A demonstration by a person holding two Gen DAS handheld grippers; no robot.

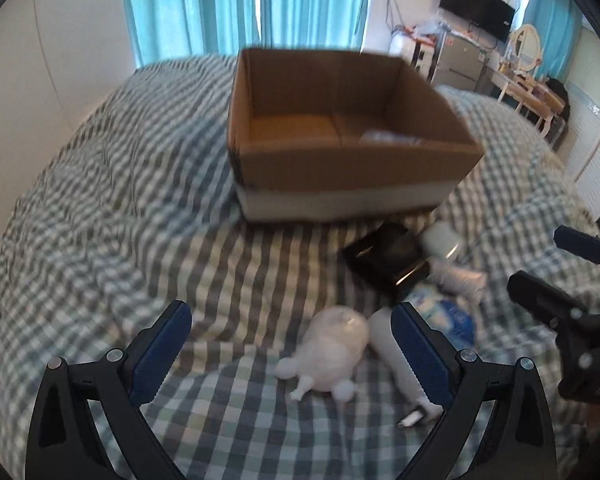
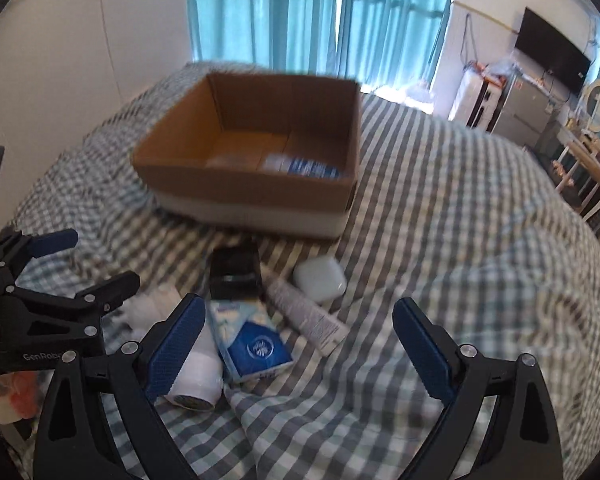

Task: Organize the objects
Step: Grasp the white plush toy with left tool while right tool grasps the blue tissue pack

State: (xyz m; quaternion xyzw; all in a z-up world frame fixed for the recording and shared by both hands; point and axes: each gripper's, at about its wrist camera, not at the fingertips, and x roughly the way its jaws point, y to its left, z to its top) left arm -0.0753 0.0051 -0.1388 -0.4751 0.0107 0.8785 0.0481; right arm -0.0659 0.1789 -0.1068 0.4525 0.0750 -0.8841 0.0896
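I take the cardboard box (image 1: 340, 136) as my landmark: it sits open on the checked bedspread (image 1: 100, 200), and something pale with a blue strip already lies on its floor at the right-hand end, too blurred to name. The rest of what I must tidy is heaped just in front of the box's near wall: a black case (image 2: 236, 274), a white rounded case (image 2: 320, 278) and a tube (image 2: 306, 312) closest to it, then a blue tissue pack (image 2: 252, 344), a white cylinder (image 2: 198, 372), and farthest from the box a white plastic-wrapped bundle (image 1: 332, 354). My left gripper (image 1: 292, 352) is spread wide and empty, with the bundle between its fingers but untouched; my right gripper (image 2: 298, 348) is equally wide and empty above the tissue pack and tube. The risk I see is crowding: the items touch and overlap, so closing on one may drag or pinch its neighbour. The bundle's slick wrap could slip, the soft bedding may give under pressure, and my two grippers work near enough to collide.
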